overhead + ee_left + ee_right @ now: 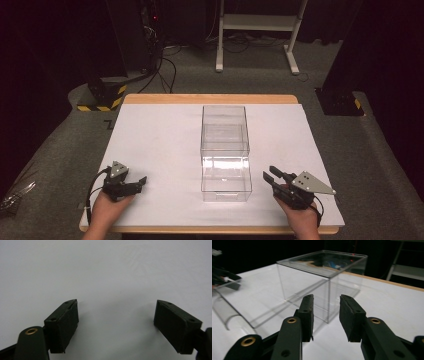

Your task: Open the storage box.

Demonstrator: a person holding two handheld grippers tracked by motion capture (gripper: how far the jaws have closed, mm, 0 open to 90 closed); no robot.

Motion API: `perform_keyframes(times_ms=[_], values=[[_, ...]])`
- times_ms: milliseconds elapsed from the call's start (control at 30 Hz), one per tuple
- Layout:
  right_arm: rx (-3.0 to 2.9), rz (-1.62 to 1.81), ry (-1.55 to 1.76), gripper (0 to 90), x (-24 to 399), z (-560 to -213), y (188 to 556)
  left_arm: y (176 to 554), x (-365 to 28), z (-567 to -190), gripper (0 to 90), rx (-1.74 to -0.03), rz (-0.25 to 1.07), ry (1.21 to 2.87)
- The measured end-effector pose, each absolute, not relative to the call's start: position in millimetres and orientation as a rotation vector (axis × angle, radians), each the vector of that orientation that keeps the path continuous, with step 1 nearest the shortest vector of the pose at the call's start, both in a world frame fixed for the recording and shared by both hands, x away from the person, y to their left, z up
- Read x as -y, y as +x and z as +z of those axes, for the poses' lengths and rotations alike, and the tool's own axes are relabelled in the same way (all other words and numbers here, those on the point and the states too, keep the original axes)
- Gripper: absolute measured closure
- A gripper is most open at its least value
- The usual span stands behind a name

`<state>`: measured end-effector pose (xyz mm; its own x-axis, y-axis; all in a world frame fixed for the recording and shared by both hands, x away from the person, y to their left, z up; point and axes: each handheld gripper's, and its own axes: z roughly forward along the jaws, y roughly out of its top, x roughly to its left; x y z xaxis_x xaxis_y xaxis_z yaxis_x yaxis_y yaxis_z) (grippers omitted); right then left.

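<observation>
The left tool (141, 182) rests near the worktop's (150, 135) front left corner, its jaws spread wide with nothing between them over bare white surface. The right tool (269, 176) sits near the front right corner, jaws parted by a narrow gap and empty, aimed at a corner of the clear box (322, 277). The box stands mid-worktop between the tools, with a drawer (226, 182) pulled toward the front edge.
</observation>
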<state>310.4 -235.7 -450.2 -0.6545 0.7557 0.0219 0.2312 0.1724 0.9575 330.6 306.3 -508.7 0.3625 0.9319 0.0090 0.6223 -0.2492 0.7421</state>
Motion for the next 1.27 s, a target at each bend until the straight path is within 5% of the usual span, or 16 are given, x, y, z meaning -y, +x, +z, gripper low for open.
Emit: perform_keyframes(times_ms=[600,800,1267], values=[[-1.948,1.039,1.211,34.7,265,-483,332,331,-307,-509,20.0,-1.342,0.608,1.975],[-2.083,0.811,1.356,16.7,267,-502,348,331,-307,-509,20.1,-1.343,0.607,1.973],[-2.090,0.846,1.415,16.2,273,-503,351,331,-306,-509,20.1,-1.341,0.609,1.974]])
